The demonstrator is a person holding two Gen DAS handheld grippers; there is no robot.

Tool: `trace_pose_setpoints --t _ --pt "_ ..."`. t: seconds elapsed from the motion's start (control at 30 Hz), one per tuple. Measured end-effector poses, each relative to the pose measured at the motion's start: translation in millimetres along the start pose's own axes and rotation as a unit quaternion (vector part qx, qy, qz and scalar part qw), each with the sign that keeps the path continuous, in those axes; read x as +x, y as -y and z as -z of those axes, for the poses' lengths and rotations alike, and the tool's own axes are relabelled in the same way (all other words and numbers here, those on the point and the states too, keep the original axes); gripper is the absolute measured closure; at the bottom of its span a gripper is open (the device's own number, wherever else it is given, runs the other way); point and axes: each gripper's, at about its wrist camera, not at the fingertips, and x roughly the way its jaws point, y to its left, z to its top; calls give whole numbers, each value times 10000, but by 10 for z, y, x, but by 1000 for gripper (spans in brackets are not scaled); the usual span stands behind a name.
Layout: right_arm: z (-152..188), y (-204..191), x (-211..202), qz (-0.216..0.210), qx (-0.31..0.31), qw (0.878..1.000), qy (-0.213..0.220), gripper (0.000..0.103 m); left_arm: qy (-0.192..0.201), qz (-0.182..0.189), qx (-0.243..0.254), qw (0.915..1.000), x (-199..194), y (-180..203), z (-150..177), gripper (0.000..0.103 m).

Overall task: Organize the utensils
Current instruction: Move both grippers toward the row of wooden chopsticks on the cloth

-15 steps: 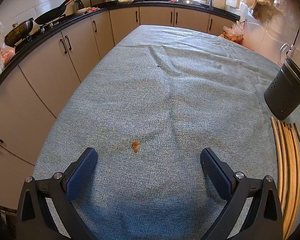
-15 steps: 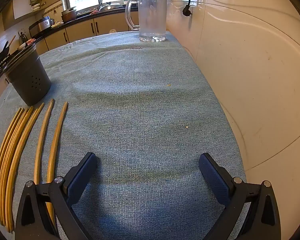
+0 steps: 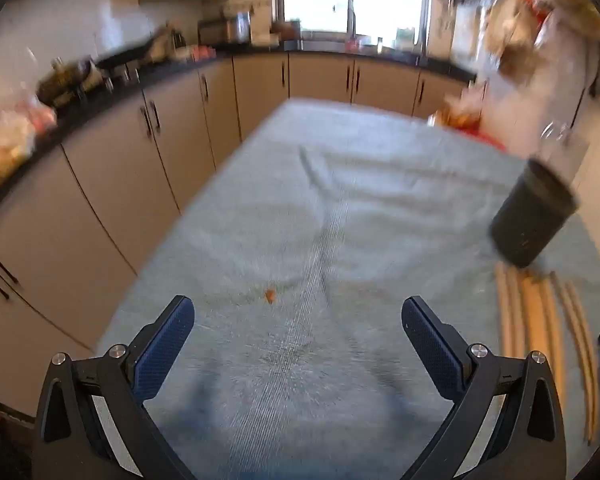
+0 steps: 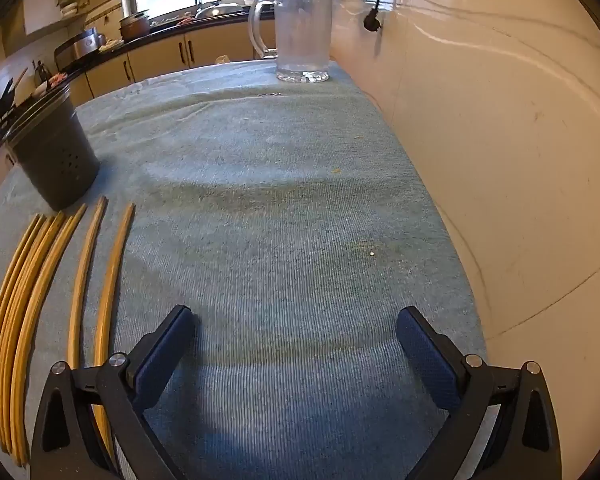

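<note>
Several long wooden chopsticks (image 4: 32,300) lie side by side on the blue-green cloth, left of my right gripper (image 4: 294,320); the left wrist view shows the same chopsticks (image 3: 536,328) at lower right. Just beyond their far ends stands a dark perforated utensil holder (image 4: 56,156), also seen blurred as the holder (image 3: 534,212) at right. My left gripper (image 3: 298,316) hovers open over bare cloth, well left of the chopsticks. My right gripper is open too, nothing between its blue pads, with the nearest chopstick beside its left finger.
A clear glass pitcher (image 4: 300,32) stands at the far end of the table by the cream wall (image 4: 500,160). Kitchen cabinets (image 3: 148,152) and a dark counter run along the left. A small orange crumb (image 3: 270,295) lies on the cloth (image 3: 340,200).
The left wrist view has tilted up and turned blurred, with more of the window and cabinets in sight. The right wrist view has shifted only slightly. Both grippers stay open.
</note>
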Motion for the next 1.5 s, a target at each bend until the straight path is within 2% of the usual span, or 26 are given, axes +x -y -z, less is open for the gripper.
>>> trace_pose_setpoints --t 0.2,0.33,0.43,0.57,0.73,0.97,1.5 --pt "93 -103 -458 -207 135 9984 505 2 985 -244 86 9948 -761 200 -52 0" --pt "219 -202 -832 -489 279 9937 966 2 1266 -191 84 9917 -1165 306 13 0" --pt "343 -322 -1109 -608 322 9880 1385 2 1295 -46 16 9916 -1290 363 78 0" --pt "457 -543 -1432 -530 147 9793 1950 2 1269 17 24 9919 -1479 481 162 0" --pt "512 -726 -1684 -541 -127 9718 2292 2 1290 -111 257 9912 -1581 624 255 0" --pt "595 -765 -1911 -689 -70 9662 2483 2 1196 -71 585 9911 -1688 698 381 0" --pt "715 -613 -2102 -673 127 9620 2643 2 957 102 695 9929 -1743 763 504 0"
